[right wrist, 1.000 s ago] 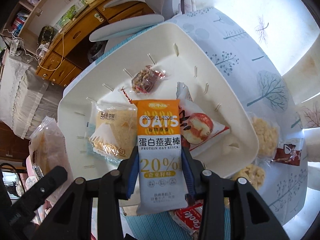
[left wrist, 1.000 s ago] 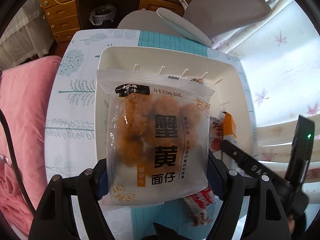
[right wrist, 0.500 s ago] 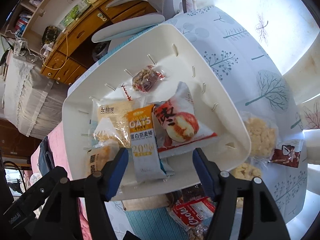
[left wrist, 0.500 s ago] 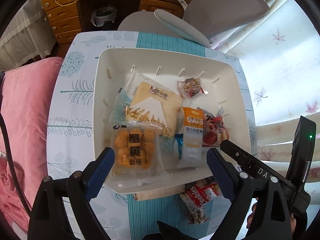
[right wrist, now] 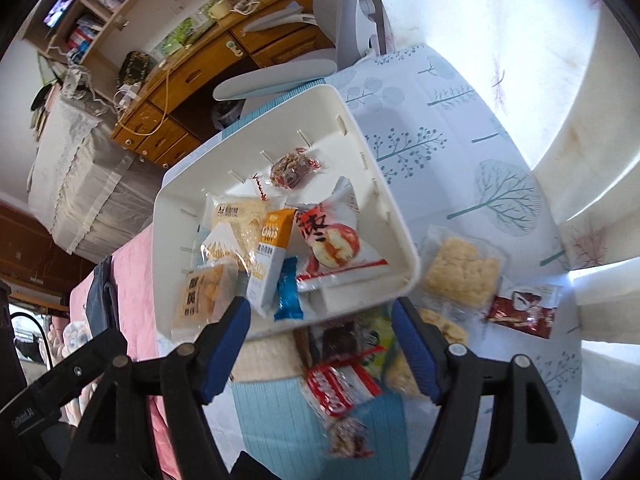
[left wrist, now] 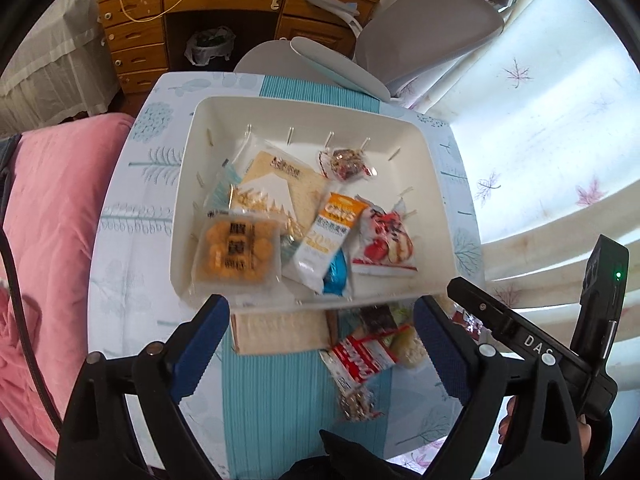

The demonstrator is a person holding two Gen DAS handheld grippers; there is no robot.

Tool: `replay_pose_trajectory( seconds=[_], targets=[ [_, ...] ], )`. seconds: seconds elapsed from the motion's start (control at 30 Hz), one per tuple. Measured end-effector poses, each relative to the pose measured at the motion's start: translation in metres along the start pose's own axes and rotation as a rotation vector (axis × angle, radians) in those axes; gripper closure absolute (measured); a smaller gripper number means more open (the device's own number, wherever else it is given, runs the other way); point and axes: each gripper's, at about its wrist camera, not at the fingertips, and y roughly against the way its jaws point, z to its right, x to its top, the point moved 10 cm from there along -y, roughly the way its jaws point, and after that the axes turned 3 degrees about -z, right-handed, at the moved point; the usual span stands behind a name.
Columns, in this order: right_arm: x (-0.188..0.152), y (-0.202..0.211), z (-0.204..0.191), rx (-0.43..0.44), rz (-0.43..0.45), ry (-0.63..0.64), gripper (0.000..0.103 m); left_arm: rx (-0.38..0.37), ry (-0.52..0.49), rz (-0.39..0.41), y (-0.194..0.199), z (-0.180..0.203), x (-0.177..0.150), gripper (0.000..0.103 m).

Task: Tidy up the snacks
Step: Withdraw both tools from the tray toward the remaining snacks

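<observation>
Both the left gripper (left wrist: 320,320) and the right gripper (right wrist: 320,344) are empty; the right's jaws have just been opening. Beside the white plastic basket (left wrist: 440,184), a red-and-white cookie packet (left wrist: 362,356) lies on the tablecloth (left wrist: 132,280).

Wooden desk (left wrist: 224,12) with drawers along the far wall, cables trailing across its top. Grey office chair (left wrist: 420,32) pulled close. Pink bedding (left wrist: 52,216) at left. Bookshelf (right wrist: 116,4) up high. Bright daylight through pale leaf-print curtains (left wrist: 532,100).
</observation>
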Motion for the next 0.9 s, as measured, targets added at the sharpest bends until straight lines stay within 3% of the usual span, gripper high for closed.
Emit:
replay_pose_trajectory(
  seconds=[0.47, 0.9],
  targets=[
    [-0.047, 0.031, 0.027, -0.049, -0.005, 0.217, 0.027, 0.032, 0.106, 0.014, 0.016, 0.003, -0.082, 0.010],
    [-0.099, 0.029, 0.041, -0.087, -0.068, 0.404, 0.027, 0.032, 0.229, -0.046, -0.010, -0.001, -0.171, 0.010]
  ],
)
